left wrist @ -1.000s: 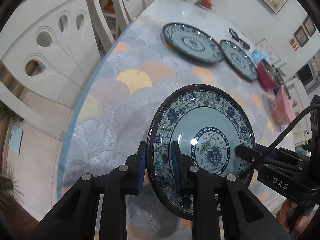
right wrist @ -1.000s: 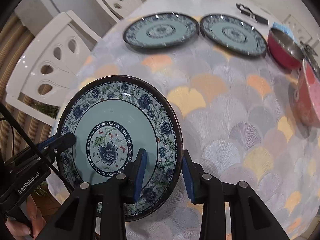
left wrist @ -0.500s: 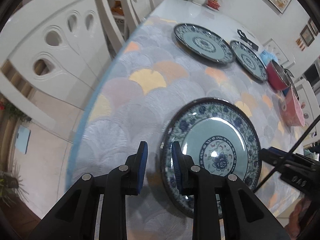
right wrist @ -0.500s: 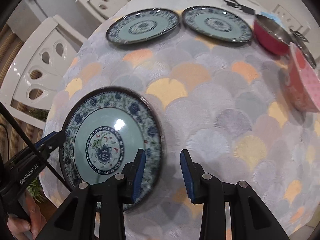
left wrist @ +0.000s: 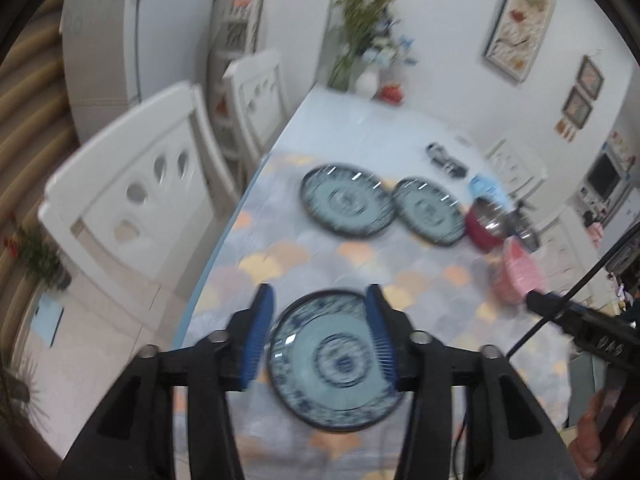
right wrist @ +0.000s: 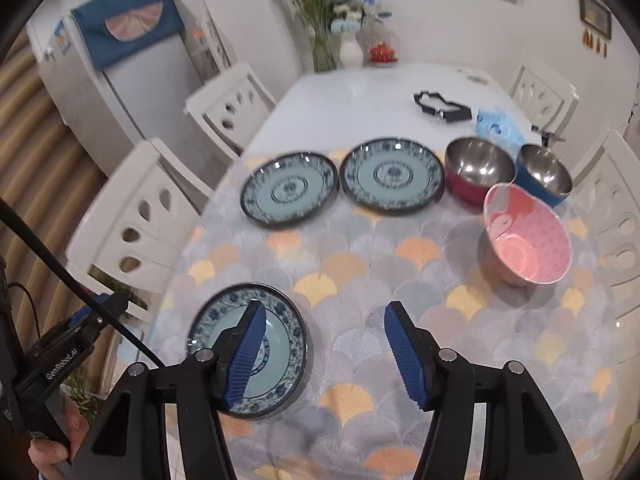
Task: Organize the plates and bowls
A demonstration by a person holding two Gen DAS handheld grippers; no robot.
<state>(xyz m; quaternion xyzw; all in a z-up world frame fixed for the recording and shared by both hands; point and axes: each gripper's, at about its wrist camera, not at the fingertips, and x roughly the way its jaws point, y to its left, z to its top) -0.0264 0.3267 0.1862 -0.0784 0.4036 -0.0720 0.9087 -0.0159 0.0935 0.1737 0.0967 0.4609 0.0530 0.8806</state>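
Observation:
A blue floral plate [left wrist: 336, 364] [right wrist: 280, 344] lies flat near the table's front left edge. My left gripper [left wrist: 320, 340] is open and raised above it, empty. My right gripper [right wrist: 322, 354] is open and empty, raised with its left finger over the plate. Two matching plates [right wrist: 290, 189] [right wrist: 392, 176] lie side by side further back; they also show blurred in the left wrist view [left wrist: 346, 200] [left wrist: 430, 210]. A red steel bowl [right wrist: 478, 170], a blue steel bowl [right wrist: 542, 174] and a tilted pink bowl [right wrist: 526, 240] stand at the right.
A fan-patterned cloth [right wrist: 400, 272] covers the near table half. White chairs [right wrist: 136, 216] [right wrist: 616, 208] stand at both sides. A black object [right wrist: 442, 109], a blue packet [right wrist: 498, 126] and a vase with flowers [right wrist: 350, 50] are at the far end. The other gripper [right wrist: 68, 354] shows at lower left.
Both grippers let go of the near plate, opened wide and lifted back away from it. The plate now lies flat on the cloth.

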